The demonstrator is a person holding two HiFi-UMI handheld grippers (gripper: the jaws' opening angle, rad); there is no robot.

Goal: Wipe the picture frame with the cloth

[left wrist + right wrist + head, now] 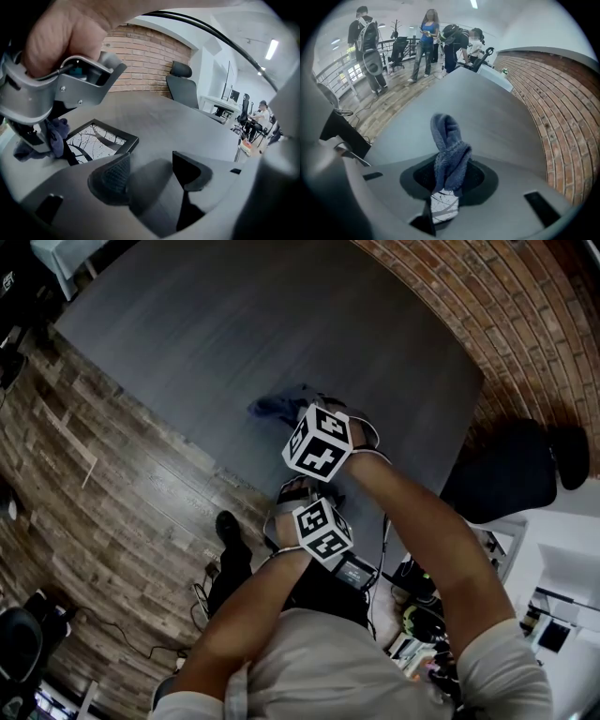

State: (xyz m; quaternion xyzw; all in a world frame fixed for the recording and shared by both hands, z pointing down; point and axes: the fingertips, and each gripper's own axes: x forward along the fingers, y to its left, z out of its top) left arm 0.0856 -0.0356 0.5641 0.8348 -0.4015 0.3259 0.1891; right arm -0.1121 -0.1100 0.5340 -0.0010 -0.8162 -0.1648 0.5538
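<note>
Tabletop [234, 324], dark grey and matt, is the largest item on view, with wooden plank flooring [103, 502] on one side and a red brick wall [140, 61] on the other. An office chair [183, 86] stands beyond the far edge, well ahead of the left claw.

Picture frame [101, 143]: lies flat on the tabletop, ahead and to the left of the left claw [151, 173], and apart from its jaws. It has a narrow black rectangular border around a white print of dark bare branches. The surface shows no visible marks at this range. A small patch of the same branch print shows directly beneath the right claw's tips.

Cloth [449, 154]: blue, fleecy, bunched into a thick fold. It stands up out of the right claw [449, 176] and hangs at the frame's left edge as seen from the left gripper view. Contact between cloth and frame cannot be confirmed.

Right claw: clenched on the cloth, pointing steeply down over the frame.

Left claw: released, with its jaws standing well apart and only bare tabletop between them.
</note>
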